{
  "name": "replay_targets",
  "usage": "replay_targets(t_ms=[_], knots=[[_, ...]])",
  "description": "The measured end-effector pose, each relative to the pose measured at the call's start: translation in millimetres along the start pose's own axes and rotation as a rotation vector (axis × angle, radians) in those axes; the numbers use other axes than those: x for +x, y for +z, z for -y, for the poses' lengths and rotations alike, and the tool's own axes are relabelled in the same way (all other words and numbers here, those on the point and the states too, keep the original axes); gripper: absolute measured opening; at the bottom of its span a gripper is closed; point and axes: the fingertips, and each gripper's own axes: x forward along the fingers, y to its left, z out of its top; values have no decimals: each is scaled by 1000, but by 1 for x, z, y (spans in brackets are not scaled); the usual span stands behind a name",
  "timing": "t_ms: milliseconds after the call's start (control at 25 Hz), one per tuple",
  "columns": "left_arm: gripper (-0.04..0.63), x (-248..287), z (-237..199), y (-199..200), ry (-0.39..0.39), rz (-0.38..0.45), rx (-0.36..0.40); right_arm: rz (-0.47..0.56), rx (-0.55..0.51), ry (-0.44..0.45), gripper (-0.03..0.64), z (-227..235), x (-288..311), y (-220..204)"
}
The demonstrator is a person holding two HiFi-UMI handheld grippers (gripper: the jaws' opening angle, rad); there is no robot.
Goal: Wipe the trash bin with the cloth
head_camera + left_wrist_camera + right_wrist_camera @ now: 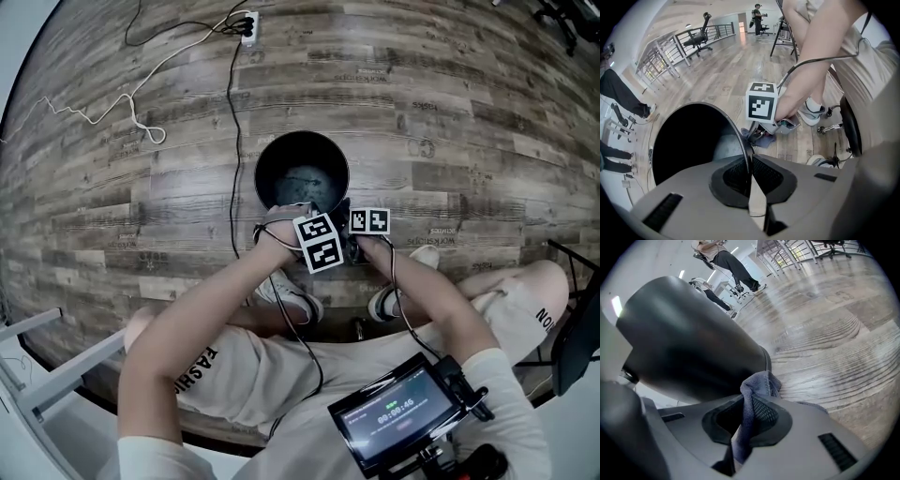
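Left gripper (750, 177) clenched on trash bin (723, 146) rim — hold bin steady. Right gripper (746, 420) grasping cloth (759, 383), seemingly touching outer wall — press flat, sweep round.

The bin (300, 159) is black, round and open-topped, and stands upright on the wood floor. Its inside is dark with a dull grey bottom, and its outer wall (689, 348) is smooth with a faint sheen. The near part of its thin rim (740, 140) is clamped between the closed jaws of the left gripper (751, 180).

The cloth (757, 385) is blue-grey, soft and bunched. It is pinched in the right gripper (746, 411), with a fold poking past the tips. It sits outside the bin, at the wall just below the rim (759, 139).
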Motion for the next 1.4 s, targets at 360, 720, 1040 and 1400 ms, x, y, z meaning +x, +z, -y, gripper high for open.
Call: replay_targets(t_ms=[360, 720, 1040, 1400], knots=[[106, -28, -5, 6, -29, 124, 65, 179, 166, 317, 34, -59, -92, 46], [124, -26, 8, -28, -23, 8, 308, 85, -57, 453, 34, -135, -147, 34], [72, -13, 3, -33, 91, -14, 393, 10, -336, 388, 34, -156, -138, 22], [26, -11, 3, -28, -25, 2, 143, -53, -463, 327, 34, -139, -104, 16]])
